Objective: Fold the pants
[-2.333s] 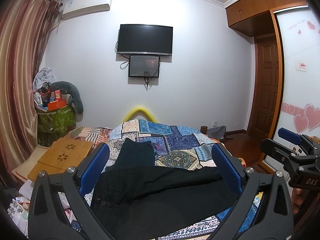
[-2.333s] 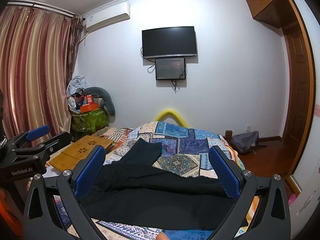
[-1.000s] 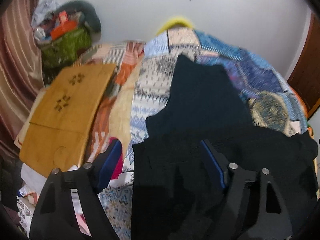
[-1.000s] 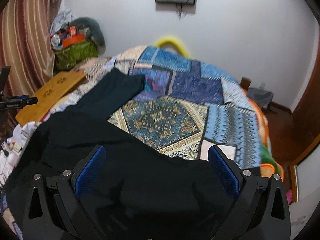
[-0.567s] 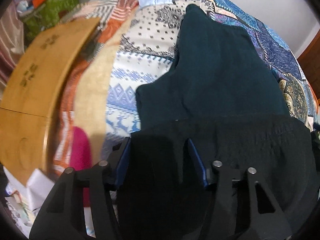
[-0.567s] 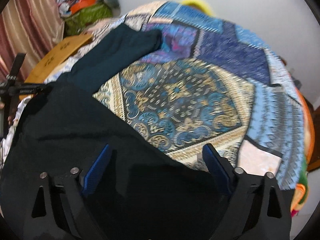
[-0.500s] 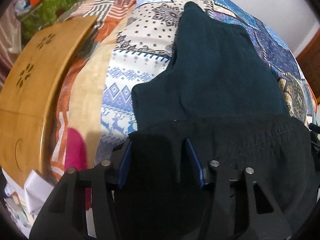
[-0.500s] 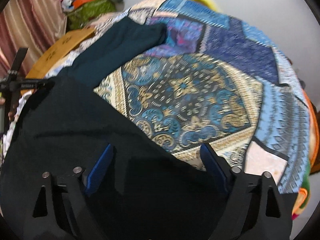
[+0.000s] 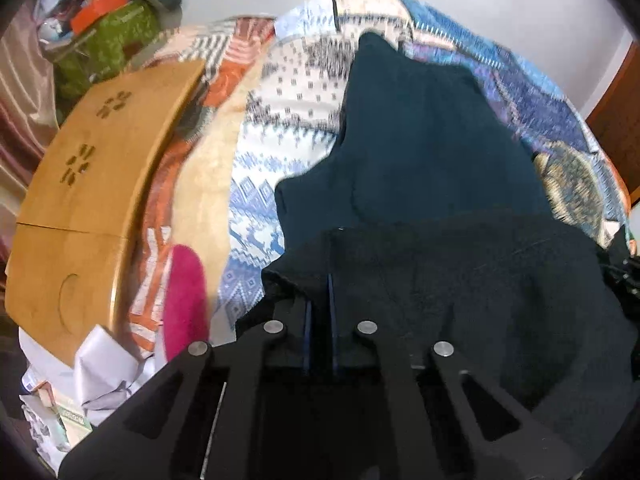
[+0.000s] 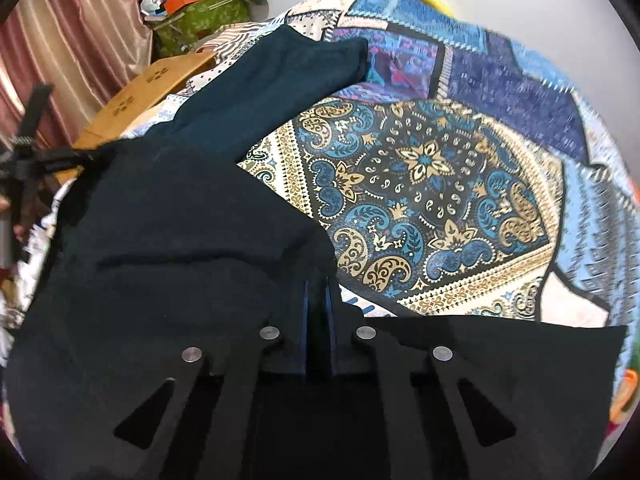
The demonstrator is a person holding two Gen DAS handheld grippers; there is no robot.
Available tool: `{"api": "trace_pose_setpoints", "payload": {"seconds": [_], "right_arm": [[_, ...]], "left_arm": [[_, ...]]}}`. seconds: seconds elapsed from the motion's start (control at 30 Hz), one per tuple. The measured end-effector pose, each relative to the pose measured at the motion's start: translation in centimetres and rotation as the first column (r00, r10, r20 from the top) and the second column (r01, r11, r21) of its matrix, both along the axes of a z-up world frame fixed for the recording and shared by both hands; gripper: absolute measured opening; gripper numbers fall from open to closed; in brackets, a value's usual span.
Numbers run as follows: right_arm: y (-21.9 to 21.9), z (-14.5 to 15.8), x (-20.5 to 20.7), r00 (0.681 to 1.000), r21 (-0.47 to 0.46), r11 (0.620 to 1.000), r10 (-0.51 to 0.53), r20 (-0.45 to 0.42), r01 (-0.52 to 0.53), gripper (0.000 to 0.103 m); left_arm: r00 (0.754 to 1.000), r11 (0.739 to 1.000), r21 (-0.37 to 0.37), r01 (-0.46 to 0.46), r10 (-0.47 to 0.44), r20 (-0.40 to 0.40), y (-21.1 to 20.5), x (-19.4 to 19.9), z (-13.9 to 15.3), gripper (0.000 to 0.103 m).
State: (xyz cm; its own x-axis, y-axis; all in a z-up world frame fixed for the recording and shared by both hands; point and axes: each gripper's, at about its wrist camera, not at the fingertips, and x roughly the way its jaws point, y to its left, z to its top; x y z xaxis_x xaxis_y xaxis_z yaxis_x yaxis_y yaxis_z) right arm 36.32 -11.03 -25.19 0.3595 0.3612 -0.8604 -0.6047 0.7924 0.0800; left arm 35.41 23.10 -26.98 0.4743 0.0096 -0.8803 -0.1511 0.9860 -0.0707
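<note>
Black pants [image 9: 480, 300] lie spread across the near part of the bed, also filling the lower left of the right wrist view [image 10: 160, 260]. My left gripper [image 9: 319, 292] points steeply down at their left far edge. Its jaws are closing to a pinch, and the blue pads press on a raised fold of the black cloth. My right gripper [image 10: 318, 292] does the same on the far edge further right, pads pressed onto a ridge of fabric. A dark teal garment [image 9: 420, 140] lies flat just beyond the pants, and appears again in the right wrist view [image 10: 272, 92].
The bed wears a patchwork quilt [image 10: 432, 184]. A wooden lap table [image 9: 92, 168] lies at the bed's left side, with a pink object [image 9: 186, 300] and crumpled white paper [image 9: 100, 368] near it. A green box with clutter [image 9: 104, 36] stands at the far left by the curtain [image 10: 80, 40].
Both grippers tipped down from facing the wall and sank onto the pants. Their jaws went from wide apart to pinched together on the black fabric.
</note>
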Motion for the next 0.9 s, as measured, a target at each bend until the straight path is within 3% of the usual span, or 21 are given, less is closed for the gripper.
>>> {"api": "trace_pose_setpoints", "payload": {"seconds": [0.27,0.47,0.73,0.9], "right_arm": [[-1.8,5.5,-2.5,0.992,0.065,0.997,-0.052,0.119,0.044,0.005],[-2.6,9.3,-7.6,0.981,0.089,0.996,-0.038,0.193,0.021,0.005],[-3.2,9.9,-14.4,0.977,0.126,0.992,-0.019,0.213,-0.008,0.005],[-3.5,8.2,-18.2,0.983,0.135,0.991,-0.004,0.185,-0.022,0.005]], "left_arm": [[0.990,0.997,0.051,0.055,-0.061,0.125,-2.2,-4.0,6.5,0.006],[0.977,0.994,0.101,0.049,-0.069,0.204,-3.8,-8.8,10.0,0.005],[0.967,0.988,0.154,-0.013,-0.027,0.252,-4.1,-16.4,11.0,0.006],[0.977,0.993,0.109,-0.039,0.015,0.213,-3.3,-21.1,9.4,0.006]]}}
